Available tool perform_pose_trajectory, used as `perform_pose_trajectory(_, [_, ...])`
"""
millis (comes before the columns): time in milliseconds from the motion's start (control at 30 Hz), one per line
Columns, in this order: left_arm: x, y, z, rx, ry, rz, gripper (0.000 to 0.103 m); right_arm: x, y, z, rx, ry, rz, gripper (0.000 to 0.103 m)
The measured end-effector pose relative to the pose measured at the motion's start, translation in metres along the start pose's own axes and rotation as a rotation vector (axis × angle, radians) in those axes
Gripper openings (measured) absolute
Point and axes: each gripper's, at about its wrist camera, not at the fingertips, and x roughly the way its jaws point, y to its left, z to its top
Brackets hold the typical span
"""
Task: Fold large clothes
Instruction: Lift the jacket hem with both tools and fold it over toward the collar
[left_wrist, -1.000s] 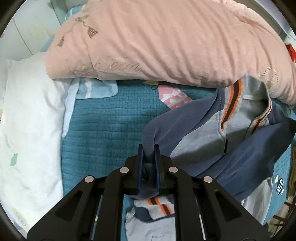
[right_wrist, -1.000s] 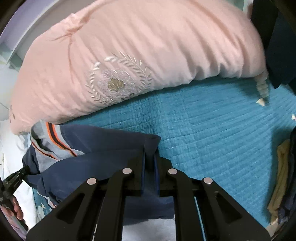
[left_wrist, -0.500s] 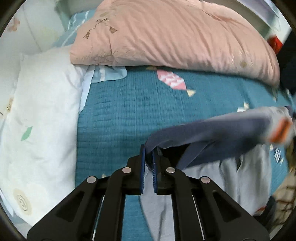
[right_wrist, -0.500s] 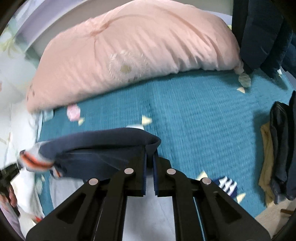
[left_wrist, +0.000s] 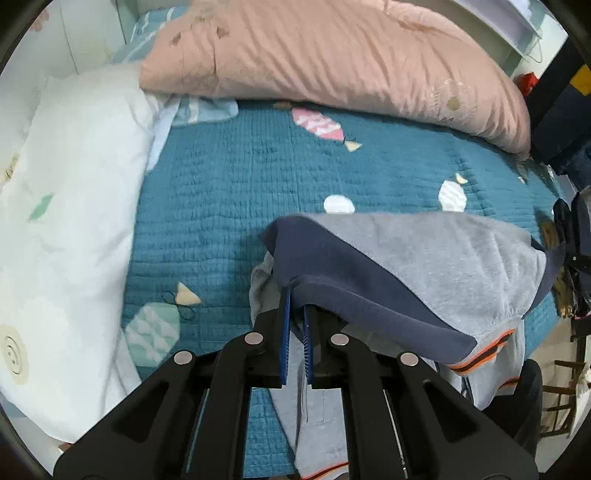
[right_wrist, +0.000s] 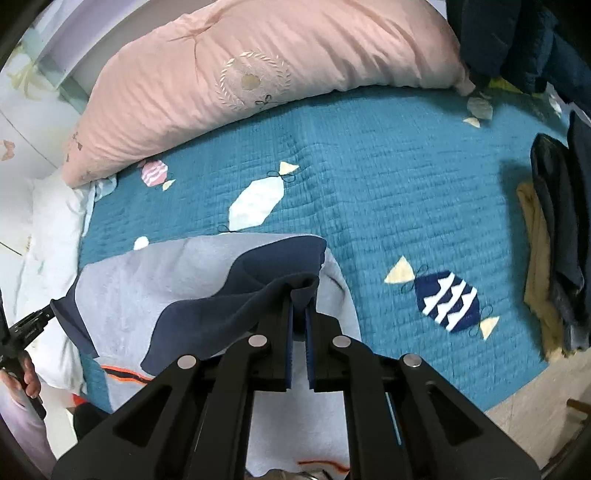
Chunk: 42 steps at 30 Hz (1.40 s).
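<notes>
garment (left_wrist: 424, 266) now stretched flat, lifted

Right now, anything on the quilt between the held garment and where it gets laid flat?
Nothing visible. Left gripper and right gripper each pinch the grey-navy garment; the teal quilt ahead is bare. Pink duvet and dark clothes pile sit at its edges.

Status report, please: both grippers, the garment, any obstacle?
Left gripper and right gripper shut on grey-navy garment, stretched between them above teal quilt. Nothing in the way.
</notes>
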Motion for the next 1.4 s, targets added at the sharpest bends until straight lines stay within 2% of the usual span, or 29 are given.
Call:
perform_pose_trajectory(167, [-0.044,-0.004,-0.010,0.019,-0.046,-0.055,0.006,-0.029,0.009,-0.018,-0.043,-0.019,0.015,0.005])
perform_pose_trajectory(333, [-0.046,-0.009,-0.048,0.031,-0.006,-0.061,0.006,-0.022,-0.005,-0.059,-0.005,0.063,0.025,0.005])
perform_pose_trajectory(533, [0.003,-0.010,-0.120,0.016,0.139,-0.044,0.006,0.019,-0.015,-0.111,-0.015,0.161,-0.042,0.005])
perform_pose_trajectory(667, [0.037,-0.010,-0.153,0.002,0.182,-0.002,0.006,0.049,-0.011,-0.134,-0.092,0.215,-0.135,0.009])
perform_pose_trajectory(733, [0.040,-0.008,-0.156,-0.018,0.174,-0.005,0.007,0.061,-0.012,-0.145,-0.109,0.277,-0.177,0.010])
perform_pose_trajectory(800, [0.035,-0.007,-0.156,-0.018,0.176,-0.017,0.009,0.060,-0.015,-0.153,-0.098,0.322,-0.144,0.010])
perform_pose_trajectory(900, [0.017,-0.007,-0.156,0.011,0.154,-0.024,0.028,0.038,-0.021,-0.156,-0.082,0.289,-0.133,0.013])
perform_pose_trajectory(967, [0.001,-0.008,-0.157,0.026,0.136,-0.023,0.056,0.015,-0.027,-0.154,-0.063,0.249,-0.147,0.032])
perform_pose_trajectory(1000, [-0.007,-0.009,-0.158,0.026,0.126,-0.031,0.058,0.003,-0.030,-0.151,-0.045,0.215,-0.158,0.035])
perform_pose_trajectory(1067, [-0.023,-0.011,-0.157,0.024,0.107,-0.061,0.058,-0.016,-0.031,-0.144,-0.028,0.158,-0.141,0.037])
perform_pose_trajectory(1133, [-0.034,-0.015,-0.155,0.029,0.091,-0.059,0.058,-0.027,-0.024,-0.133,-0.036,0.122,-0.106,0.036])
perform_pose_trajectory(1233, [-0.031,-0.025,-0.143,0.033,0.074,-0.077,0.058,-0.019,0.001,-0.119,-0.086,0.102,-0.094,0.035])
perform_pose_trajectory(1367, [0.003,-0.037,-0.127,-0.041,0.105,-0.157,0.058,0.017,0.024,-0.110,-0.115,0.150,-0.090,0.033])
perform_pose_trajectory(1400, [0.013,-0.039,-0.127,-0.049,0.124,-0.149,0.057,0.032,0.025,-0.114,-0.104,0.190,-0.098,0.024])
